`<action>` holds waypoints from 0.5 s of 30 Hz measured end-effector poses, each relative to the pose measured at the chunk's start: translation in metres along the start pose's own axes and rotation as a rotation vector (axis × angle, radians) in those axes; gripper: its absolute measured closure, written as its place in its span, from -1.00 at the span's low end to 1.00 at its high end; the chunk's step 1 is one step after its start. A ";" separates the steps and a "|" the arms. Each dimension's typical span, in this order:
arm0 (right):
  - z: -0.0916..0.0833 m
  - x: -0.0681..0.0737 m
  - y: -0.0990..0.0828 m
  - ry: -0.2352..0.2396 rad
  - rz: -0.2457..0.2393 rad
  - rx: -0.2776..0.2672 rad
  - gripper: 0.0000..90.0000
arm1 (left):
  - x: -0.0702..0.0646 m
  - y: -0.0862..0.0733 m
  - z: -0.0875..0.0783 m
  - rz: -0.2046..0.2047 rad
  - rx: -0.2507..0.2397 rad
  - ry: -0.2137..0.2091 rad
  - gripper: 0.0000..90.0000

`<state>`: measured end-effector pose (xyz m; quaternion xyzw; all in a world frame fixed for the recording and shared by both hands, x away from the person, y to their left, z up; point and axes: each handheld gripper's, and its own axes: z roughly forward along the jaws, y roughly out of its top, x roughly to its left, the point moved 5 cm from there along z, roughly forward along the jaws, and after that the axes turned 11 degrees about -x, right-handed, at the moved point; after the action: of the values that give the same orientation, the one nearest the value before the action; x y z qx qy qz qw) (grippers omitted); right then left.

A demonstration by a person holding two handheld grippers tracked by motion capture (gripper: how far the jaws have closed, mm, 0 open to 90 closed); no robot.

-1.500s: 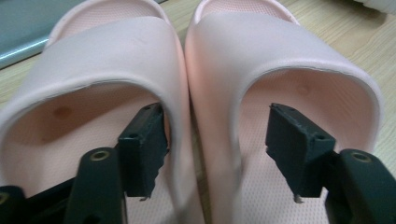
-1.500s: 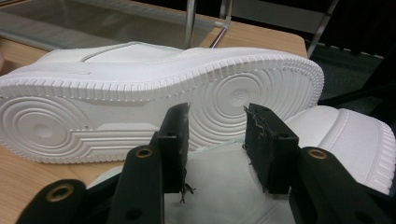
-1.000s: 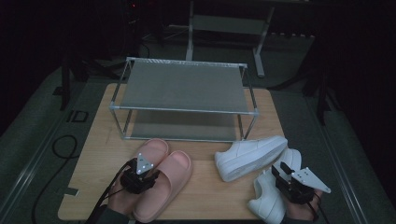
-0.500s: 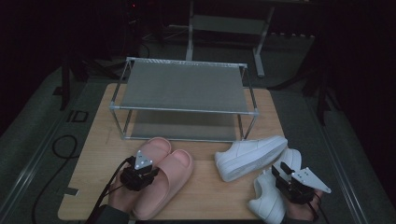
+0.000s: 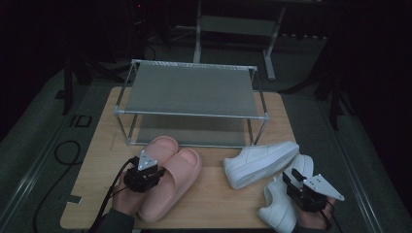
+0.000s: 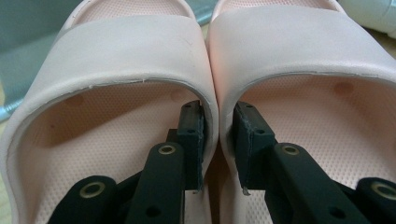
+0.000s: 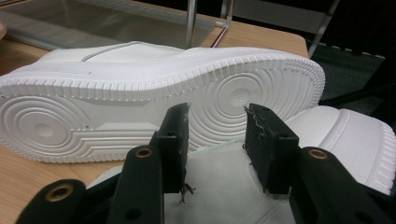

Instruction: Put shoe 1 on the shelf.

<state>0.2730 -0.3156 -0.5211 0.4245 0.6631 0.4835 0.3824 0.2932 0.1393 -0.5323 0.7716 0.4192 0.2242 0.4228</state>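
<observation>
A pair of pink slides (image 5: 177,167) lies side by side on the wooden table (image 5: 218,199), toes toward the rack. My left gripper (image 5: 156,170) is shut on their two touching inner walls. In the left gripper view, one jaw sits inside each slide (image 6: 126,51), pinching those walls together at my left gripper (image 6: 218,116). One white sneaker (image 5: 260,162) lies on its side, its sole (image 7: 140,93) facing my right gripper (image 7: 217,112). That right gripper (image 5: 292,177) hovers open over the second white sneaker (image 5: 282,208), above its opening.
A two-tier metal shoe rack (image 5: 189,90) with mesh shelves stands at the back of the table, both tiers bare. Black cables (image 5: 63,150) trail off the table's left side. Dark floor and metal stand legs (image 5: 269,43) lie beyond the rack.
My left gripper has pushed the pink slides a little forward, toward the rack. The right gripper and both sneakers have stayed where they were.
</observation>
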 end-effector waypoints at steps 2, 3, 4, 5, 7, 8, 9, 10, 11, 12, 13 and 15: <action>0.000 0.000 0.000 -0.001 -0.001 0.000 0.31 | 0.001 0.004 0.003 0.006 -0.004 0.003 0.64; 0.000 0.000 0.000 -0.001 0.000 0.000 0.31 | 0.001 0.004 0.003 0.006 -0.004 0.003 0.64; 0.000 0.000 0.000 -0.001 0.000 0.000 0.31 | 0.002 0.006 0.005 0.007 -0.004 0.006 0.64; 0.000 0.000 0.000 -0.001 0.000 0.001 0.31 | 0.003 0.007 0.006 0.007 -0.002 0.006 0.64; 0.000 0.000 0.000 -0.002 -0.001 0.001 0.31 | 0.004 0.008 0.008 0.004 -0.003 0.008 0.64; 0.000 0.000 0.000 -0.001 0.001 -0.001 0.31 | 0.004 0.008 0.009 0.005 -0.004 0.009 0.64; 0.000 0.000 0.000 -0.001 0.001 -0.001 0.31 | 0.005 0.009 0.010 0.004 -0.003 0.010 0.64; 0.000 0.000 0.000 -0.001 0.001 -0.001 0.31 | 0.007 0.011 0.012 0.006 -0.003 0.015 0.64; 0.000 0.000 0.000 -0.001 0.001 -0.001 0.31 | 0.007 0.011 0.012 0.006 -0.003 0.015 0.64; 0.000 0.000 0.000 -0.001 0.001 -0.002 0.31 | 0.007 0.013 0.014 0.005 -0.005 0.016 0.64; 0.000 0.000 0.000 0.000 0.002 -0.003 0.31 | 0.008 0.014 0.015 0.006 -0.006 0.014 0.64; 0.000 0.000 0.000 0.000 0.001 -0.003 0.31 | 0.009 0.016 0.019 0.002 -0.010 0.014 0.64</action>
<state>0.2726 -0.3160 -0.5213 0.4243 0.6623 0.4846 0.3828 0.3183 0.1336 -0.5292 0.7682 0.4203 0.2322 0.4234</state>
